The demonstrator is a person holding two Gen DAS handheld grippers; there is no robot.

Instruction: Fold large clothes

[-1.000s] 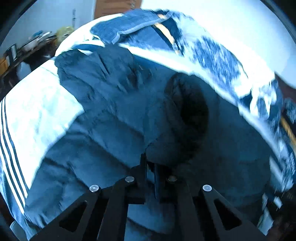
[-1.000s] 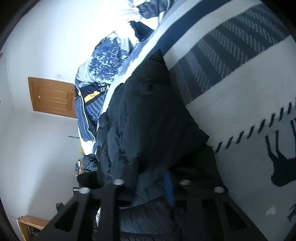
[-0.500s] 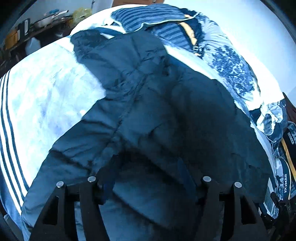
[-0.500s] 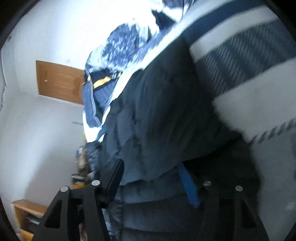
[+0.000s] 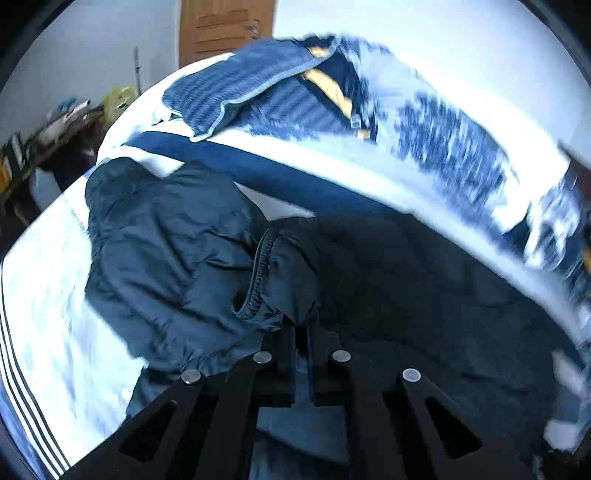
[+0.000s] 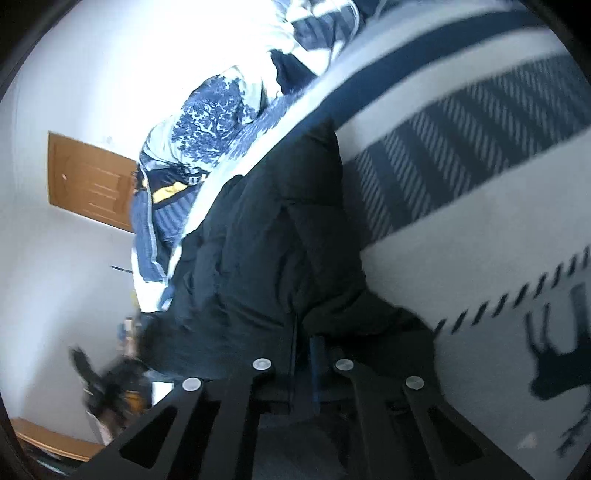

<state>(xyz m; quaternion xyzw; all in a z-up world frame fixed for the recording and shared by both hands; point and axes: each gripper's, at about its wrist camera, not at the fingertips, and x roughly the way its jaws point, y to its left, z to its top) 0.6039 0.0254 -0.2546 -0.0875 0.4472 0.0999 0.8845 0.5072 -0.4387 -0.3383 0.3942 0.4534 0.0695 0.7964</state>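
Left wrist view: one dark navy padded jacket point(image 5: 173, 251) lies spread on the striped bedspread point(image 5: 40, 295), and the left gripper point(image 5: 302, 332) pinches the sleeve point(image 5: 284, 273) by its one elastic cuff, fingers nearly together. One striped pillow point(image 5: 243, 92) sits beyond, before one wooden door point(image 5: 225, 26). Right wrist view: the right gripper point(image 6: 303, 347) has its fingers drawn narrow on a fold of the jacket, beside one deer motif point(image 6: 554, 358) on the bedspread.

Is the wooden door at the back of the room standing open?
No, in the left wrist view the wooden door sits shut, flush in the white wall behind the bed.
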